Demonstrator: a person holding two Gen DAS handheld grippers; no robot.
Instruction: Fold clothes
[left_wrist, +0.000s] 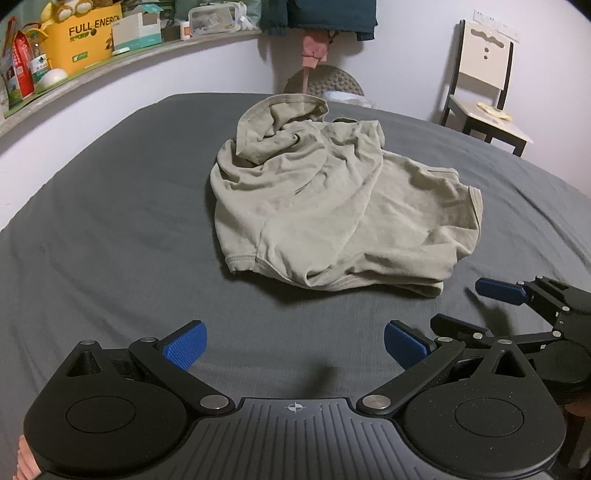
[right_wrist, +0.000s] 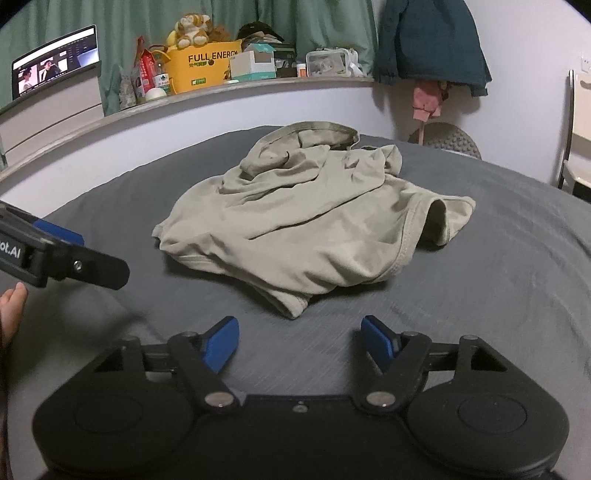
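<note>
A crumpled beige t-shirt (left_wrist: 332, 199) lies in a heap in the middle of a grey bed (left_wrist: 110, 221); it also shows in the right wrist view (right_wrist: 303, 225). My left gripper (left_wrist: 293, 349) is open and empty, hovering over the sheet short of the shirt's near hem. My right gripper (right_wrist: 299, 343) is open and empty too, just short of the shirt's near corner. The right gripper shows at the right of the left wrist view (left_wrist: 491, 306), and the left gripper shows at the left edge of the right wrist view (right_wrist: 70, 254).
A curved shelf (right_wrist: 221, 88) behind the bed holds a yellow box (right_wrist: 205, 68), cartons, a plush toy and a laptop (right_wrist: 55, 61). A chair (left_wrist: 484, 85) stands at the back right. A dark jacket (right_wrist: 428, 40) hangs on the wall.
</note>
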